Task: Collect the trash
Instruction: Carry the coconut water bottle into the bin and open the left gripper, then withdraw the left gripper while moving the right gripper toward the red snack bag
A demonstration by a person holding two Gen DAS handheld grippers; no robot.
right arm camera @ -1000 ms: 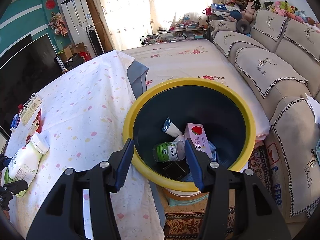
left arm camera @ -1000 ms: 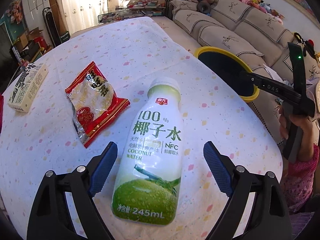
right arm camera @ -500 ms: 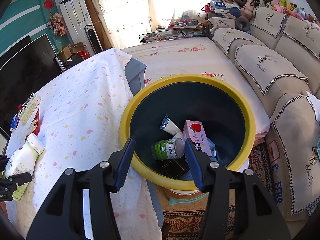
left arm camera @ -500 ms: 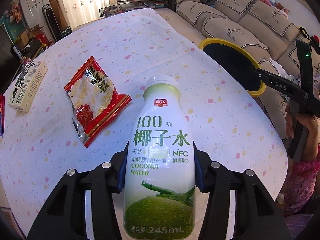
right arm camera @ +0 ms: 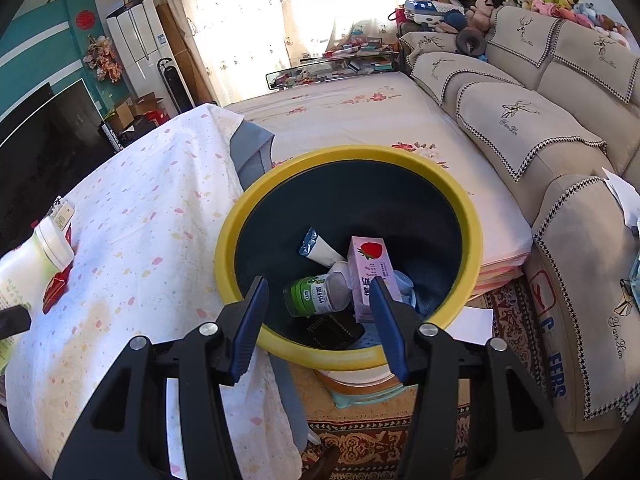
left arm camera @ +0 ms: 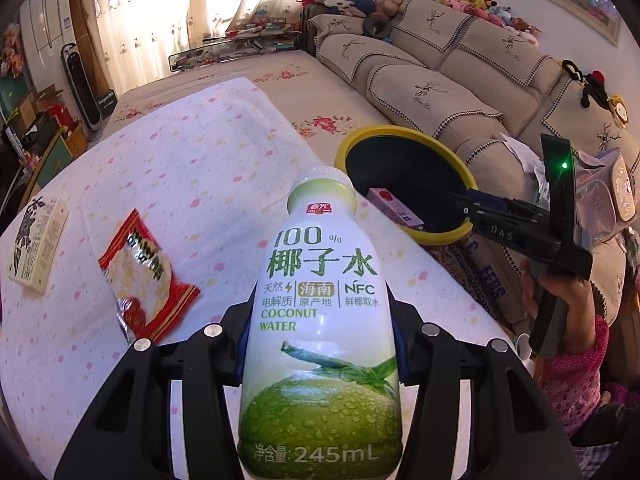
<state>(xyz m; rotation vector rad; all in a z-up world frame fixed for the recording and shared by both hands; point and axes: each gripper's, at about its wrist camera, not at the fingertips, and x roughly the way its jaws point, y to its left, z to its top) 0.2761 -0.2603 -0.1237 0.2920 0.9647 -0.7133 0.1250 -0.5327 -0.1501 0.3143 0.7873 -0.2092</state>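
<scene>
My left gripper [left arm camera: 322,340] is shut on a white and green coconut water bottle [left arm camera: 320,320] and holds it lifted above the table, cap pointing away. The bottle also shows at the left edge of the right wrist view [right arm camera: 24,268]. A yellow-rimmed dark bin [right arm camera: 472,248] stands beside the table; it holds a pink strawberry carton [right arm camera: 366,272], a green-labelled bottle [right arm camera: 314,294] and a white tube [right arm camera: 320,248]. My right gripper [right arm camera: 318,312] is open and empty, hovering over the bin's near rim. The bin [left arm camera: 360,140] shows in the left wrist view too.
A red snack packet [left arm camera: 144,276] and a black-and-white box [left arm camera: 38,248] lie on the spotted tablecloth [left arm camera: 180,168]. A beige sofa [right arm camera: 560,128] runs along the right. A patterned rug [right arm camera: 500,312] lies under the bin. The right gripper's body [left arm camera: 520,232] sits right of the bin.
My left gripper closed on the coconut water bottle and lifted it off the table, swinging toward the bin. My right gripper has hardly moved over the bin.
</scene>
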